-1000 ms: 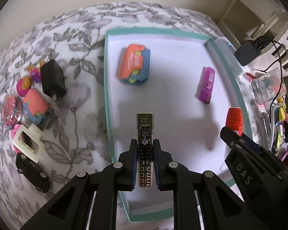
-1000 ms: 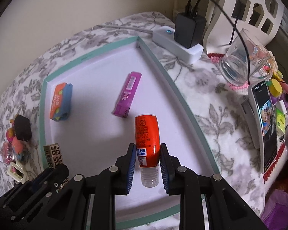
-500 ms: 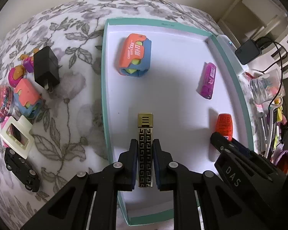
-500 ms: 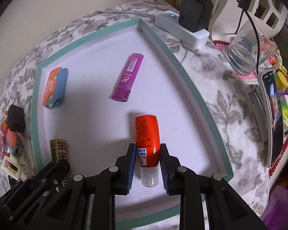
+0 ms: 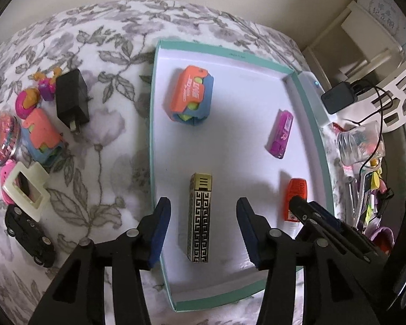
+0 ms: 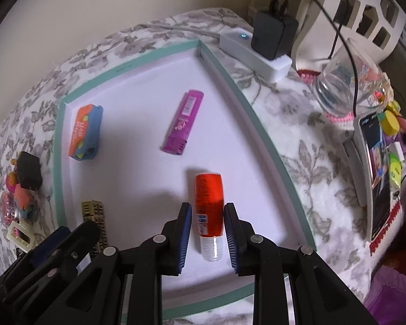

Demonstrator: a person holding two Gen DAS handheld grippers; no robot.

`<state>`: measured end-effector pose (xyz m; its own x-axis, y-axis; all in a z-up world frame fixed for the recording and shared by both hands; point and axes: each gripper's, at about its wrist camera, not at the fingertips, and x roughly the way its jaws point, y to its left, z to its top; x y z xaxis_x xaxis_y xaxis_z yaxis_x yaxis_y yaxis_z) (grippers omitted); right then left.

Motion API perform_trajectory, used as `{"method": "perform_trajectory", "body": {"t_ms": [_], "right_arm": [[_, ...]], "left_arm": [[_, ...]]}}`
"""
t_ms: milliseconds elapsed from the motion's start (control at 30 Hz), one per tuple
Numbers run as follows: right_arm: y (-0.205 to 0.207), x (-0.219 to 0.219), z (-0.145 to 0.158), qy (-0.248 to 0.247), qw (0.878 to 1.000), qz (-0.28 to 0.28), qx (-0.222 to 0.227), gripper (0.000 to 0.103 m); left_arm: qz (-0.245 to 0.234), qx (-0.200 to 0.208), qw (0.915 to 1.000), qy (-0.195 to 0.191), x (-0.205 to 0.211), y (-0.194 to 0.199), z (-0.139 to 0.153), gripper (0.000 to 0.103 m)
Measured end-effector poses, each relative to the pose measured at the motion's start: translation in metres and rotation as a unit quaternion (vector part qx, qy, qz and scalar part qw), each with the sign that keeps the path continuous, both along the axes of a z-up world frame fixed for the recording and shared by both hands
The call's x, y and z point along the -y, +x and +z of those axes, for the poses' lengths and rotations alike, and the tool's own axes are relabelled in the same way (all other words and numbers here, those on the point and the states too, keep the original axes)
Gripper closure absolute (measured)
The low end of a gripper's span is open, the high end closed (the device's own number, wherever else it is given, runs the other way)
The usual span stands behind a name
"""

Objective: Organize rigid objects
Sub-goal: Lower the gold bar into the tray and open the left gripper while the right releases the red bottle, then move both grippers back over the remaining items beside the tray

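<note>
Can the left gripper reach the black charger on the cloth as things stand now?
Probably yes. The left gripper is open and holds nothing, and the black charger lies uncovered outside the tray's left wall, with nothing on top of it.

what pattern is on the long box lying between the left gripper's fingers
A black and gold Greek-key maze pattern on the long box, clearest in the left wrist view.

left gripper (image 5: 203, 227) springs wide open now — the gold patterned lighter (image 5: 200, 216) it was clamping lies free on the tray floor (image 5: 238, 108). right gripper (image 6: 206, 230) loosens too — a gap shows beside the orange bottle (image 6: 209, 211), now resting down.
</note>
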<state>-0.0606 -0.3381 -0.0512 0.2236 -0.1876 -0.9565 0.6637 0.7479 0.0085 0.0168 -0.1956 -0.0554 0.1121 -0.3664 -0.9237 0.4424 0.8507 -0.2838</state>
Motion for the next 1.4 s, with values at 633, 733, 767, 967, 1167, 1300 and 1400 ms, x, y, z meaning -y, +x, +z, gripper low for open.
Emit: {"method": "perform_trajectory", "body": {"t_ms": [633, 733, 767, 967, 1167, 1300, 1400], "right_arm": [[0.004, -0.015, 0.027, -0.035, 0.998, 0.024, 0.049, 0.047], [0.005, -0.016, 0.025, -0.030, 0.998, 0.028, 0.055, 0.043], [0.005, -0.017, 0.025, -0.028, 0.998, 0.030, 0.056, 0.042], [0.007, -0.020, 0.020, -0.012, 0.997, 0.039, 0.067, 0.031], [0.009, -0.022, 0.015, 0.003, 0.996, 0.050, 0.076, 0.025], [0.009, -0.025, 0.015, -0.003, 0.995, 0.057, 0.082, 0.012], [0.010, -0.028, 0.016, -0.006, 0.994, 0.067, 0.088, 0.003]], "left_arm": [[0.039, 0.089, 0.9945, 0.038, -0.029, 0.014, 0.039, 0.023], [0.046, 0.095, 0.9937, 0.039, -0.033, 0.016, 0.042, 0.023], [0.047, 0.096, 0.9935, 0.040, -0.035, 0.016, 0.043, 0.023], [0.055, 0.108, 0.9912, 0.054, -0.043, 0.020, 0.046, 0.023], [0.063, 0.099, 0.9918, 0.051, -0.051, 0.025, 0.045, 0.023], [0.073, 0.094, 0.9918, 0.046, -0.060, 0.027, 0.045, 0.022], [0.091, 0.094, 0.9908, 0.032, -0.070, 0.030, 0.049, 0.021]]}}
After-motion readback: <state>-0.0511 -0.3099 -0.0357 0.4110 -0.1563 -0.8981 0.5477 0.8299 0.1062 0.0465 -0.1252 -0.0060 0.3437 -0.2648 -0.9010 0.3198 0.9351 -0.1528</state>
